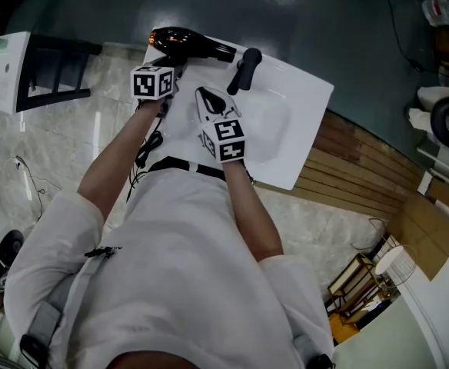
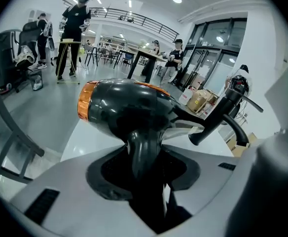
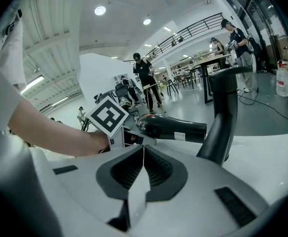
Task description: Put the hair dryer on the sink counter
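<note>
**Inspector:** State the position of the hair dryer, starting from the left.

**Technician:** The black hair dryer (image 1: 187, 42) lies across the rear left corner of the white sink counter (image 1: 310, 91). Its orange-ringed end points left and its nozzle points right, toward the faucet (image 1: 244, 68). No view shows whether the body rests fully on the surface. A black cord (image 1: 143, 151) hangs off the counter's left edge, beside the person's left forearm.

**Inspector:** Condition of the left gripper?

**Technician:** The left gripper (image 1: 169, 69) is closed on the hair dryer's handle. In the left gripper view, both pads press against the handle (image 2: 143, 152), and the dryer body (image 2: 129, 110) stands directly above the jaws.

**Inspector:** And the right gripper?

**Technician:** The right gripper (image 1: 207, 100) sits over the counter just right of the left one, near the basin (image 1: 277, 125). In the right gripper view, its jaws (image 3: 143, 154) are pressed together with nothing between them. They point toward the hair dryer (image 3: 176, 129) and the black faucet (image 3: 222, 120), and touch neither.
</note>
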Available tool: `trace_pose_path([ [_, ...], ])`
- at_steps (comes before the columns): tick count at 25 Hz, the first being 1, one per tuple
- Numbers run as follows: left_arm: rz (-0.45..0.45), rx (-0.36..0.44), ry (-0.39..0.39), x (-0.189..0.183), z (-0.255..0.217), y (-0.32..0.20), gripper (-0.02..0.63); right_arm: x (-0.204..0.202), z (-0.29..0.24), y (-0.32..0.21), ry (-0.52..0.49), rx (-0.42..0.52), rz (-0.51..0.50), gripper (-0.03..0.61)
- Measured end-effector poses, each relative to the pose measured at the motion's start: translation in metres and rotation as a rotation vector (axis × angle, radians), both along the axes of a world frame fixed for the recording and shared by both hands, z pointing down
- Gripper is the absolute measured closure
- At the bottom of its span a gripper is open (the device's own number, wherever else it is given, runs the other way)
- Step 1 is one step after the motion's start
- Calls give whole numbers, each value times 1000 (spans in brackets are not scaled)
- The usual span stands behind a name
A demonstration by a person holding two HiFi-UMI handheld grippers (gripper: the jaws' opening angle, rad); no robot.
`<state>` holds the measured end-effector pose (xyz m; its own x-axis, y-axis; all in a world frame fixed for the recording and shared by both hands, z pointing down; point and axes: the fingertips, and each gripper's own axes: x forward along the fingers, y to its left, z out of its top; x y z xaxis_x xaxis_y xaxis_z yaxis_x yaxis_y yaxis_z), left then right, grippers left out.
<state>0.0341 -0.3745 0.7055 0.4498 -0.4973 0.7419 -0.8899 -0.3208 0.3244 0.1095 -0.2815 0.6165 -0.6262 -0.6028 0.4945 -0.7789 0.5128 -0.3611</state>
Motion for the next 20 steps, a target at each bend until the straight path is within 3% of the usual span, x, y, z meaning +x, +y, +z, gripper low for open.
trace_pose_path([
  [20,0,-10,-31,3,5,-10,446,1,1,-2,-9,-2,-17,571],
])
